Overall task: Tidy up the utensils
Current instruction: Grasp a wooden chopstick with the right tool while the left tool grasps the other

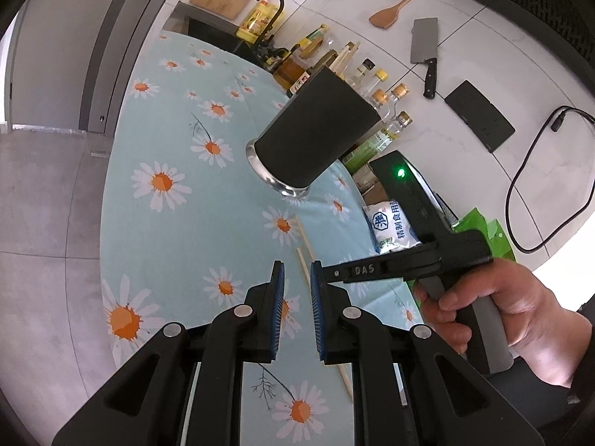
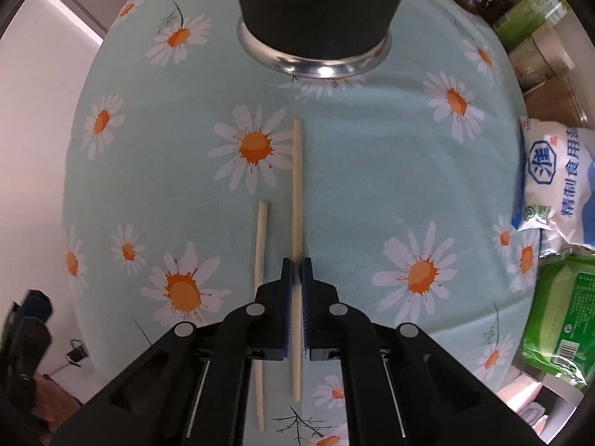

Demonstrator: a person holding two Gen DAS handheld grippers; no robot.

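Pinching one pale wooden chopstick (image 2: pixel 296 193) on the daisy-print worktop (image 2: pixel 372 171), my right gripper (image 2: pixel 296 271) hides its middle; my left gripper (image 1: pixel 297 278) is nearly closed, empty.

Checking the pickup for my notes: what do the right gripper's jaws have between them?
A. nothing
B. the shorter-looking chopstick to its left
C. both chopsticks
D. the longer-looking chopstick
D: in the right wrist view, the right gripper has its jaws closed on the longer-looking chopstick, while the other chopstick lies free beside them on the tablecloth.
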